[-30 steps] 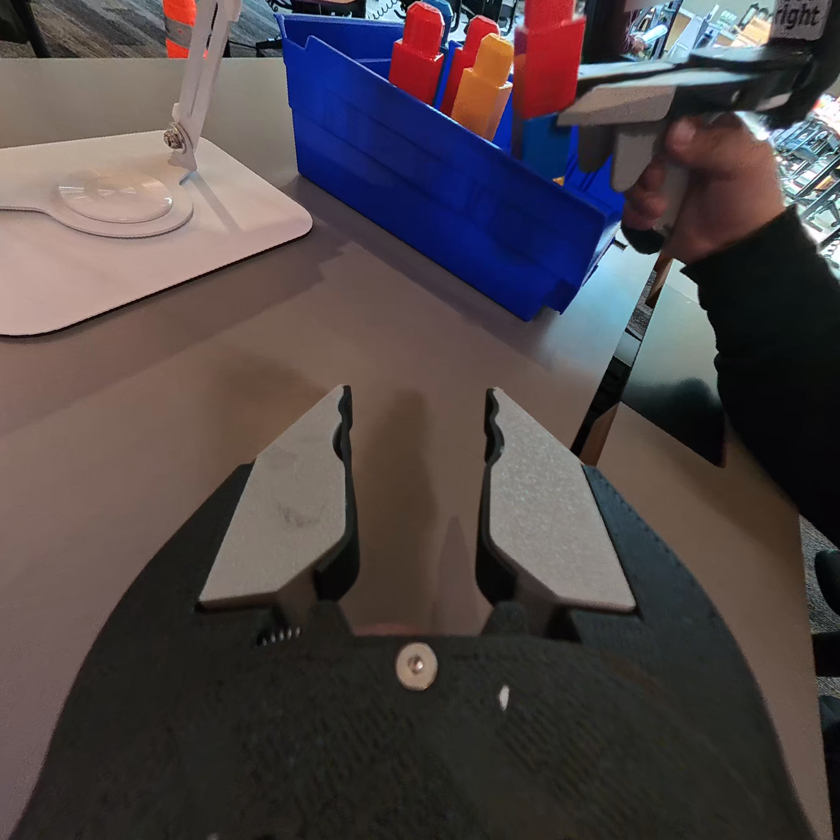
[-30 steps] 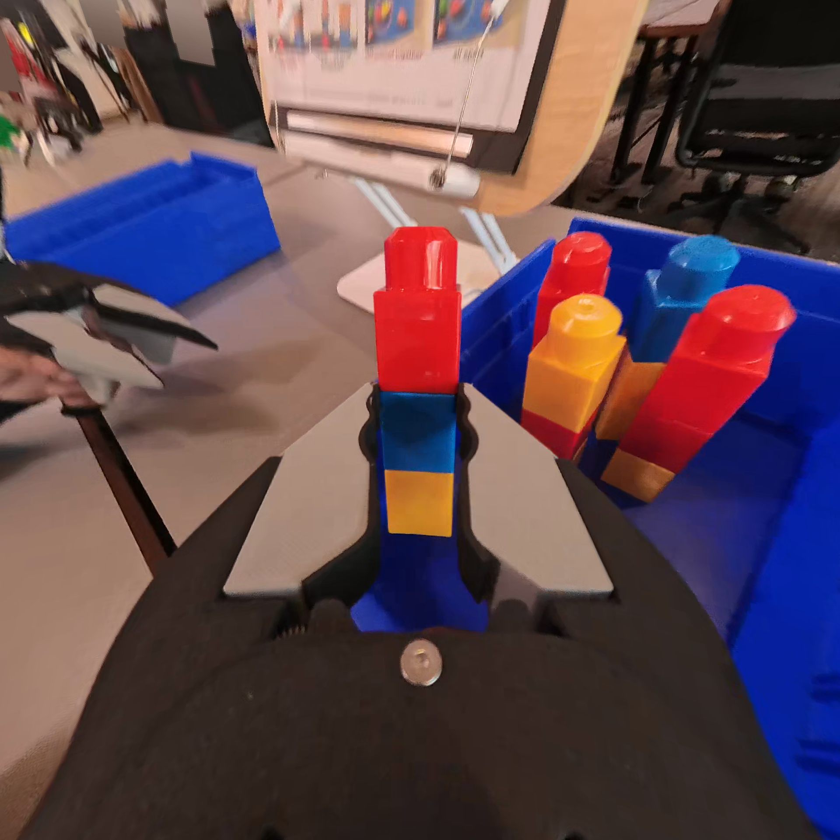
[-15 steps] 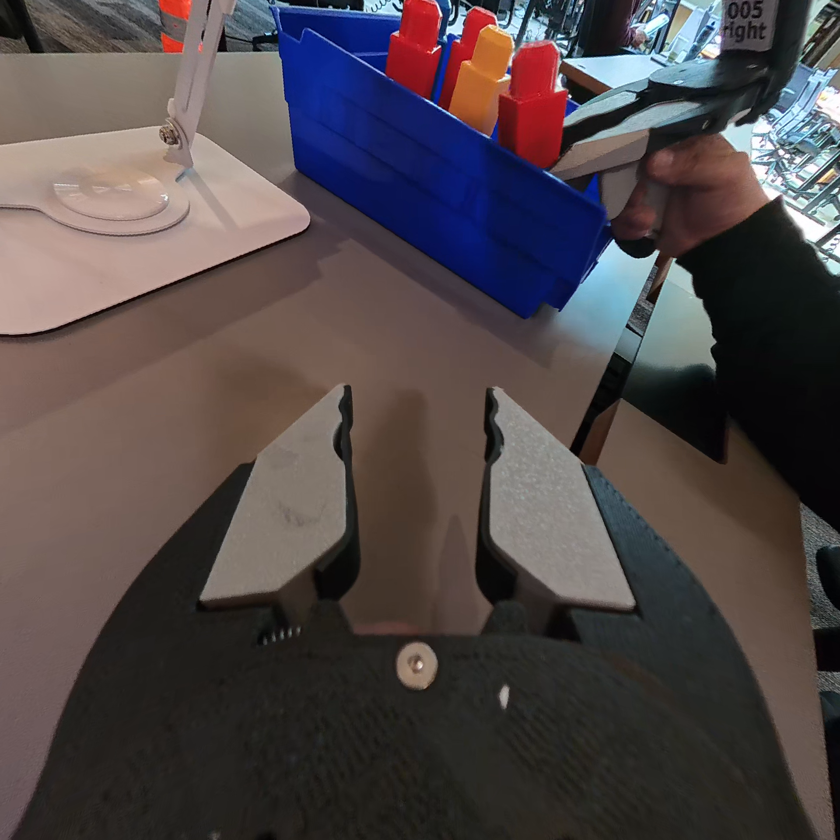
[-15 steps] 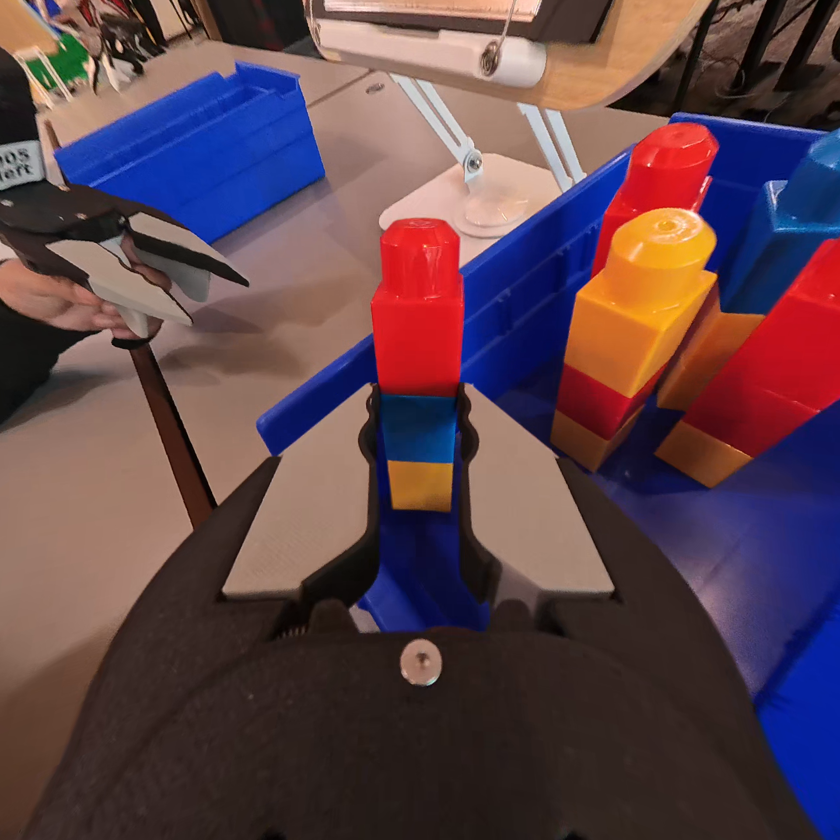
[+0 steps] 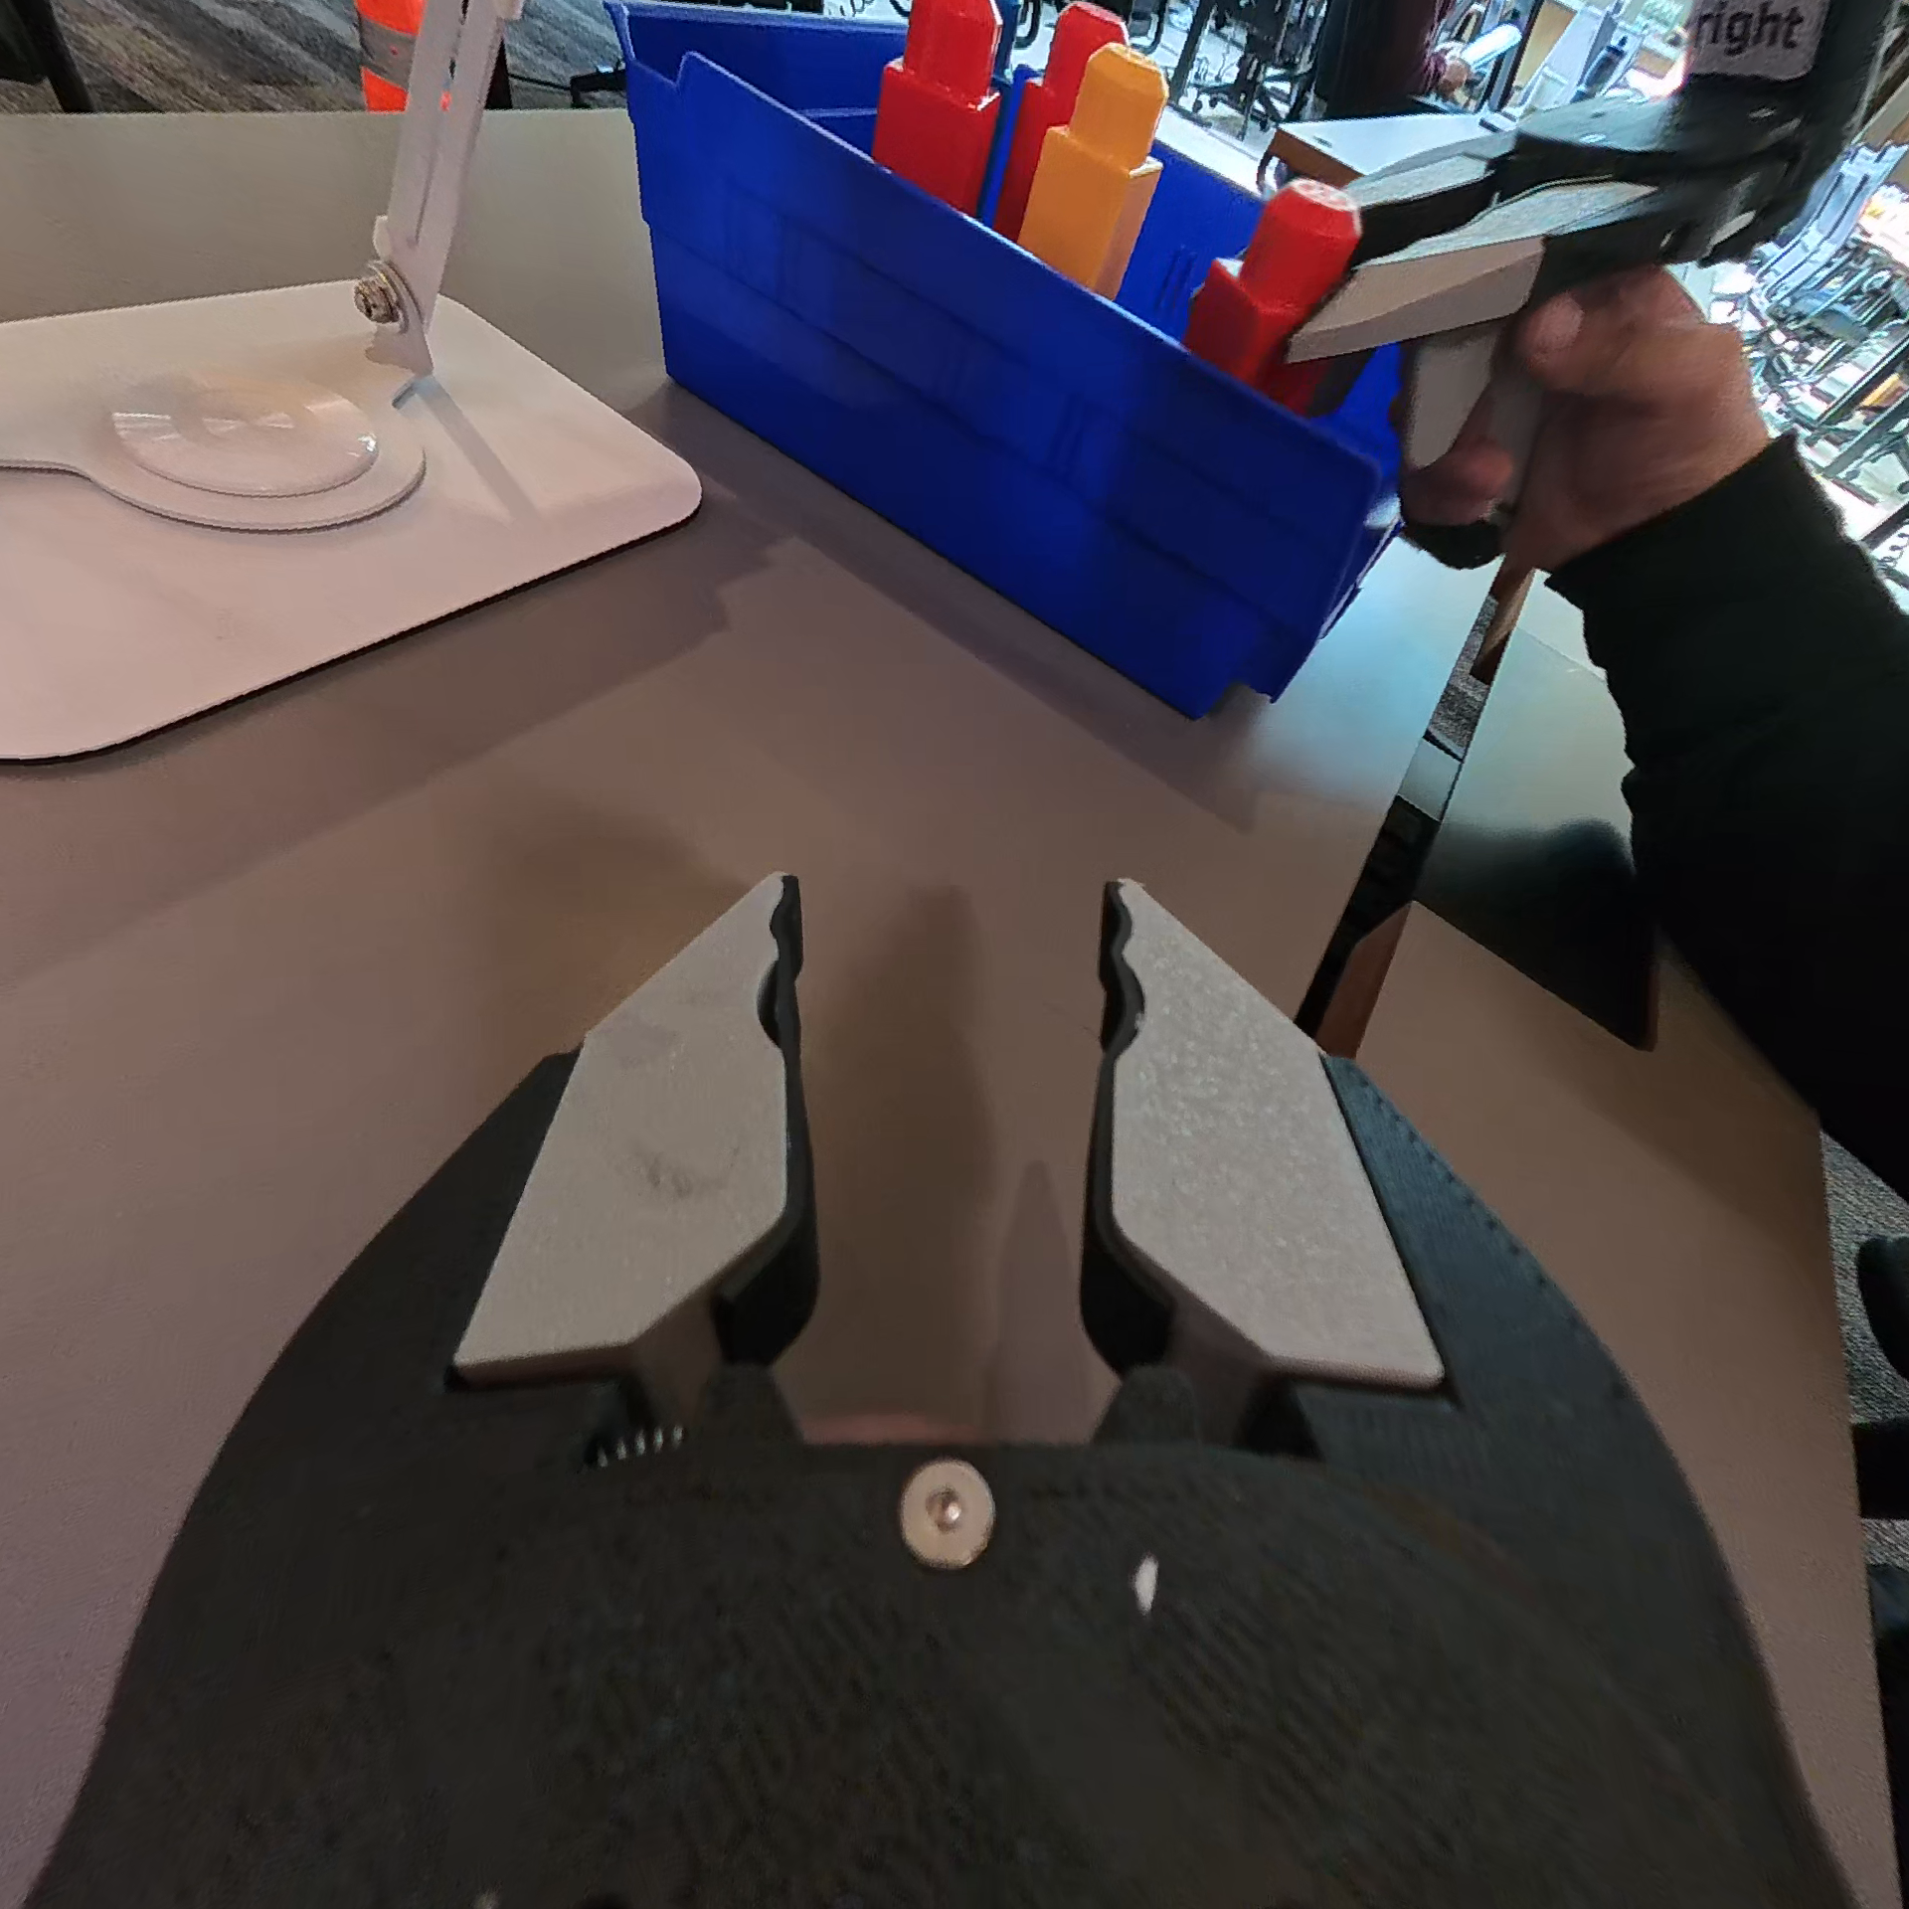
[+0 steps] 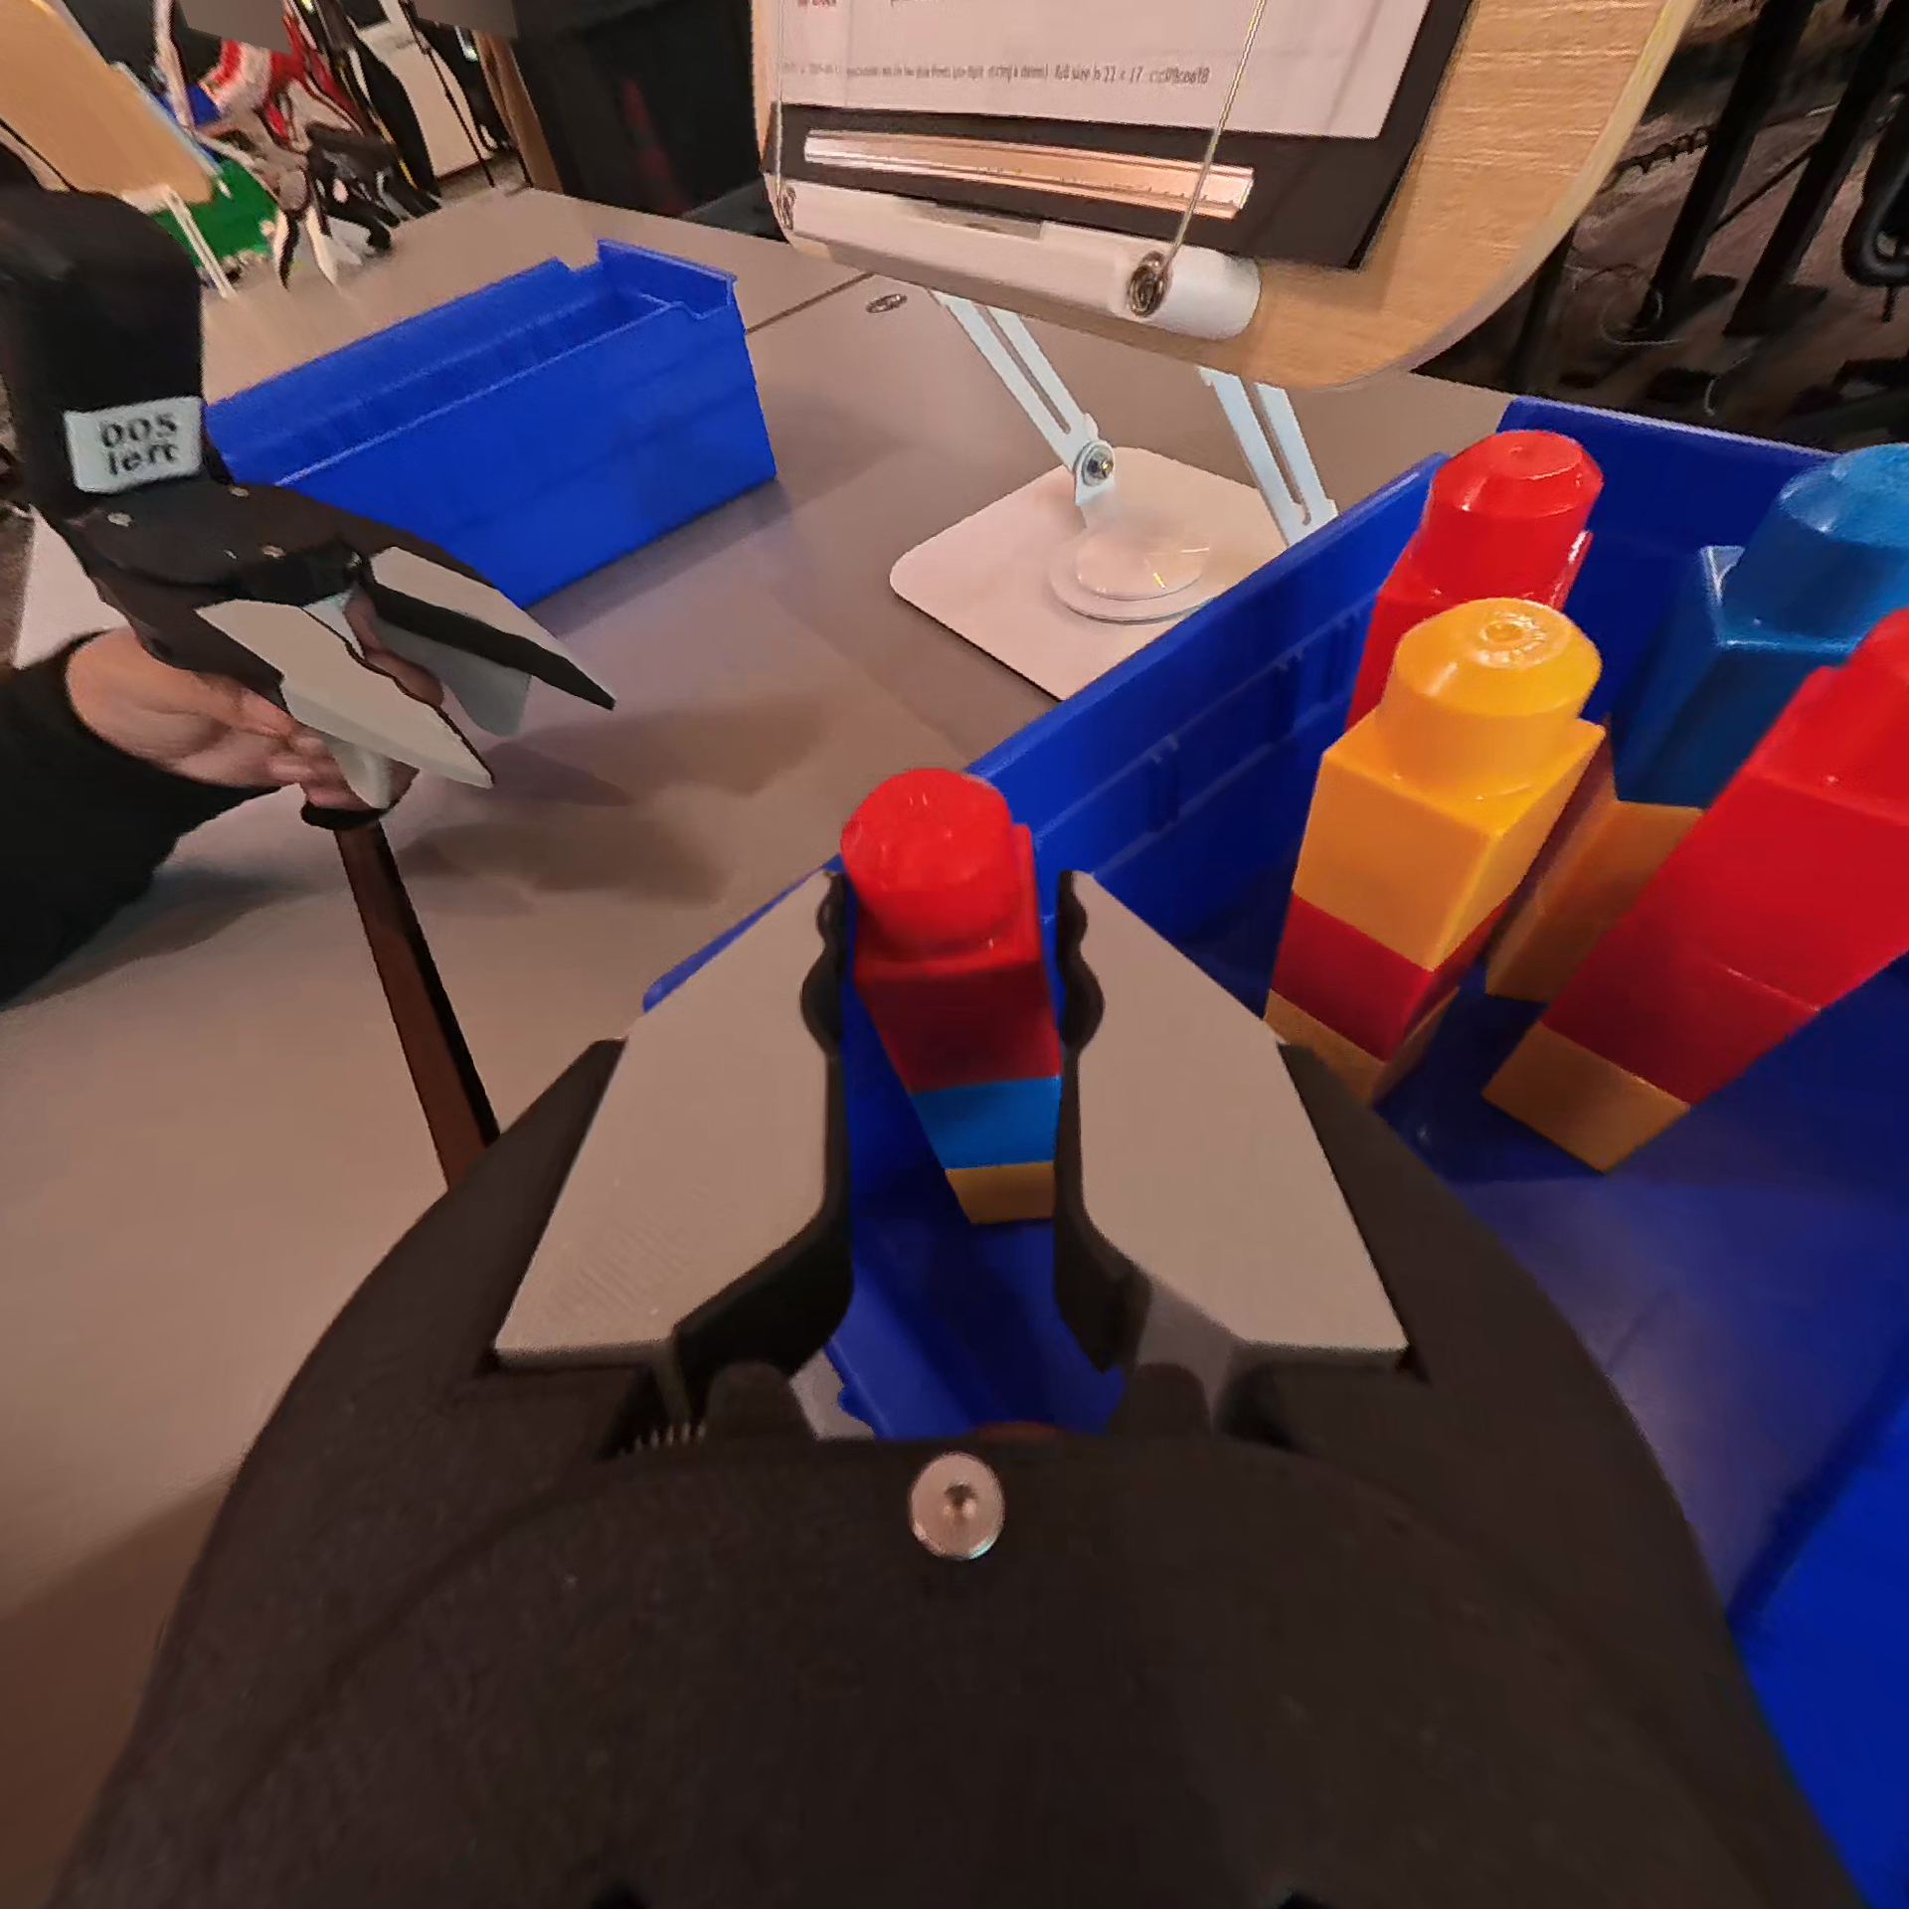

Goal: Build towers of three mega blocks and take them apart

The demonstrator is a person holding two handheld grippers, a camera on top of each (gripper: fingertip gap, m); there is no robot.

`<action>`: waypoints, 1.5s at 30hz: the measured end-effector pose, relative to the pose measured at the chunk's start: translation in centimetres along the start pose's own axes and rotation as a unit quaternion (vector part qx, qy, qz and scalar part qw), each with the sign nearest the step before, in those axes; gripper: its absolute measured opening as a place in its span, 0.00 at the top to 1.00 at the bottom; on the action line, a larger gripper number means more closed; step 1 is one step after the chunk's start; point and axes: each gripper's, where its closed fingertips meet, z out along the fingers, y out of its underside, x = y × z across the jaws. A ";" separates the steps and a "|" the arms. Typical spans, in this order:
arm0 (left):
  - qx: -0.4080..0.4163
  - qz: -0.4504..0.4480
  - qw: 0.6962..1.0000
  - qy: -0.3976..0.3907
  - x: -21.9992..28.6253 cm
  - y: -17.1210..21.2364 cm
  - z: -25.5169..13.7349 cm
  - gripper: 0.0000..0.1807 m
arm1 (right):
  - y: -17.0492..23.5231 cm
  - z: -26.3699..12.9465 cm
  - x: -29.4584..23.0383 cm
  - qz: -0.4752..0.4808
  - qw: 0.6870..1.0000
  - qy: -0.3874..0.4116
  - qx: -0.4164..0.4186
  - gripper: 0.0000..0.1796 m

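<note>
A tower [image 6: 961, 992] of a red block on a blue and a yellow one leans inside the near left corner of the blue bin [image 6: 1188, 744]. My right gripper [image 6: 945, 888] is slightly open, its fingers loosely on either side of the red top block. In the left wrist view the right gripper [image 5: 1322, 277] reaches over the bin's [image 5: 981, 413] near end around that tower [image 5: 1271, 279]. My left gripper [image 5: 950, 888] is open and empty, low over the grey table. It also shows in the right wrist view [image 6: 413, 661], held by a hand.
Several other three-block towers stand in the bin, one yellow-topped [image 6: 1446, 785], one red-topped [image 6: 1488, 558]. A second blue bin [image 6: 496, 444] sits farther left. A white stand base [image 5: 258, 537] lies beside the bin. A dark gap between two tables [image 5: 1364, 930] runs right of my left gripper. The grippers' ends are close to 20 cm from one another.
My right gripper has lowered the tower into the bin and its jaws have widened. The tower now sits lower between the fingers and leans. The left gripper has stayed in place.
</note>
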 end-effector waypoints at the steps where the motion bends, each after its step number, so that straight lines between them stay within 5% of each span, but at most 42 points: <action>1: 0.000 0.000 1.000 0.000 0.0 0.0 0.0 0.69 | 0.1 0.0 0.0 -0.008 1.000 0.005 -0.004 0.81; 25: -0.005 0.001 1.000 0.001 0.1 0.2 0.2 0.69 | -0.9 -4.1 9.2 0.023 0.959 0.281 0.041 0.81; 45: -0.015 0.004 1.000 -0.001 0.0 0.7 0.5 0.69 | -1.7 -4.6 11.4 0.086 0.940 0.319 0.084 0.77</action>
